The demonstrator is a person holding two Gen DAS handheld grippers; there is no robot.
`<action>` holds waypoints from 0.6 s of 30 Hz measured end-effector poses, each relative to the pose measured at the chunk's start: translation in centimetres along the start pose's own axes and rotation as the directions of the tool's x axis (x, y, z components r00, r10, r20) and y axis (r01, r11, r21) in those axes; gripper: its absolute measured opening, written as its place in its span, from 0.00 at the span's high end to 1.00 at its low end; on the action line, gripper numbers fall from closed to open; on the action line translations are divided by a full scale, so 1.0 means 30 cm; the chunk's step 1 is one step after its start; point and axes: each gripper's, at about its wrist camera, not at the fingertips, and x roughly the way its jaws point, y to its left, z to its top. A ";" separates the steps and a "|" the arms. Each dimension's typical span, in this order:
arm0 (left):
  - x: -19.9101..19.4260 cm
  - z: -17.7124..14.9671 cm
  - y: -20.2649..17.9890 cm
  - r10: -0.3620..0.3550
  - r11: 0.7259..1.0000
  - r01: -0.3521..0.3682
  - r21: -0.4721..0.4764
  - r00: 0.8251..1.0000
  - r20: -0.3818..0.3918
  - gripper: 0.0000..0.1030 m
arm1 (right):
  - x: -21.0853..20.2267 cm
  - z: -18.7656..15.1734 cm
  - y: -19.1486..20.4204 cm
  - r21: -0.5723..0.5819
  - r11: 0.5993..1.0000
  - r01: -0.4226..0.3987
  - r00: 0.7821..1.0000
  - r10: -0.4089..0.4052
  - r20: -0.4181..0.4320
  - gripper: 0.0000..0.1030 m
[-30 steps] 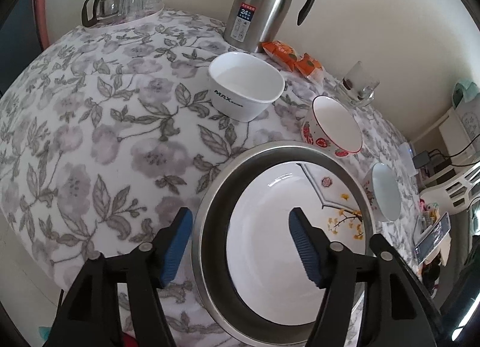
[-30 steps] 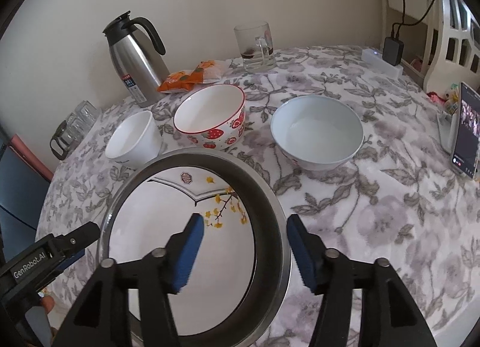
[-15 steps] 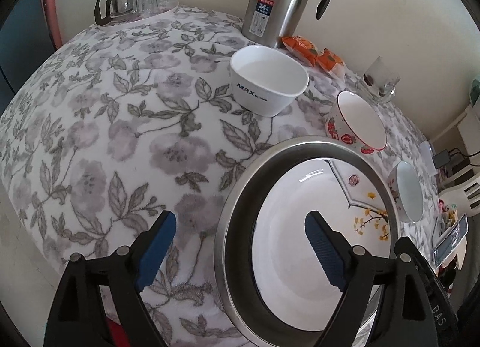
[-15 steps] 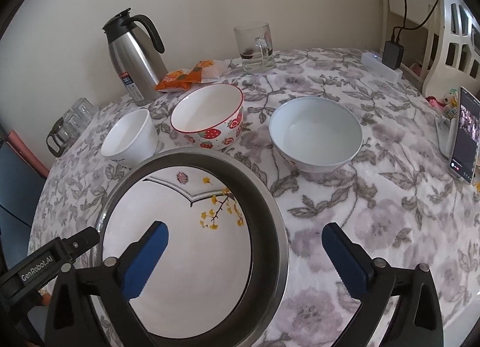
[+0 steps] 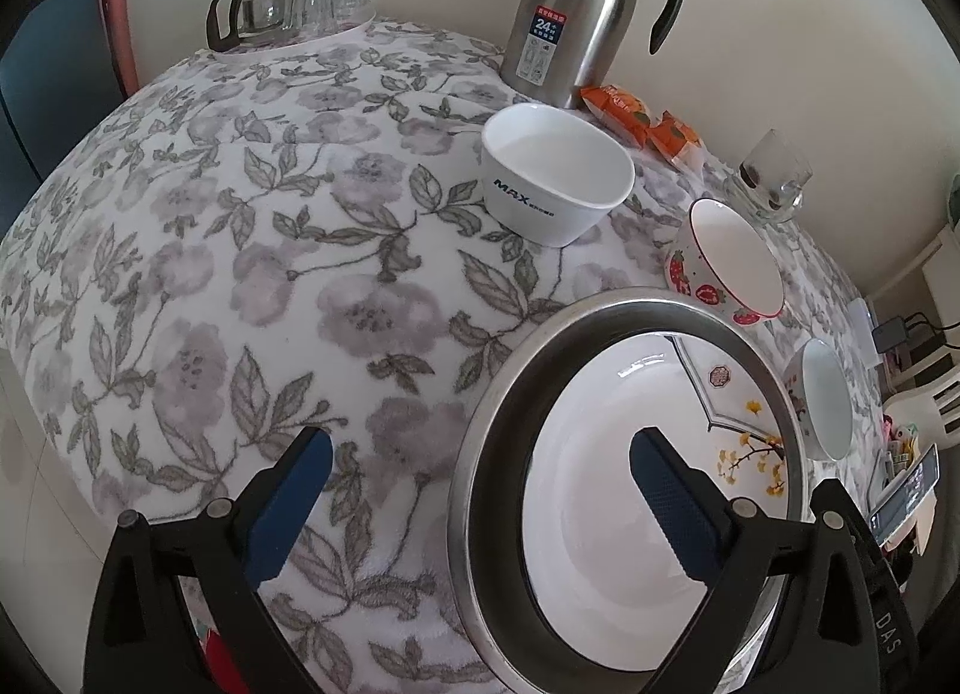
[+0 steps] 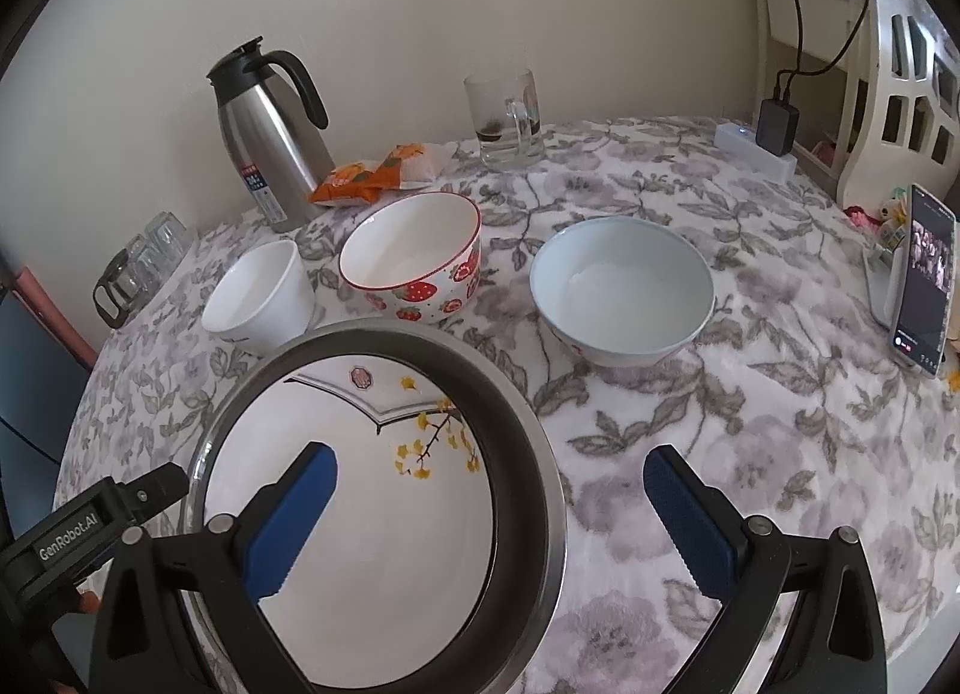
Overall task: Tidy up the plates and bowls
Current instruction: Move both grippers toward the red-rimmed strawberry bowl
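Note:
A white plate with a yellow flower branch [image 6: 360, 484] lies inside a wide steel pan [image 6: 540, 490] at the table's near edge; both show in the left wrist view, plate [image 5: 600, 514] and pan [image 5: 480, 484]. Behind stand a white MAX bowl [image 5: 555, 178], a strawberry bowl [image 6: 414, 256] and a pale blue bowl [image 6: 621, 289]. My left gripper [image 5: 480, 502] is open, straddling the pan's left rim. My right gripper [image 6: 489, 514] is open, straddling its right rim. Both are empty.
A steel thermos jug [image 6: 270, 136], orange snack packets [image 6: 372, 175] and a glass mug [image 6: 507, 118] stand at the back. A glass teapot with cups [image 5: 282, 4] sits far left. A phone on a stand [image 6: 921, 274] and a power strip [image 6: 756, 151] are at the right.
Both grippers opened wide from a narrower gap around the pan's rim and drew back slightly. The pan and plate stay on the table.

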 end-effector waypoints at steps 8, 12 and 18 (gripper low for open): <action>-0.018 0.009 -0.008 -0.007 1.000 0.007 0.014 0.999 0.049 0.03 | -0.002 0.000 0.017 -0.029 1.000 -0.004 1.000 0.004 0.022 0.00; -0.037 0.016 -0.022 -0.023 0.999 0.020 0.034 0.995 0.100 0.03 | -0.006 -0.001 0.022 -0.035 0.999 -0.007 0.999 0.009 0.042 0.00; -0.063 0.038 -0.056 -0.055 0.997 0.044 0.061 0.982 0.181 0.03 | -0.015 0.010 0.026 -0.037 0.999 -0.015 0.996 0.018 0.086 0.00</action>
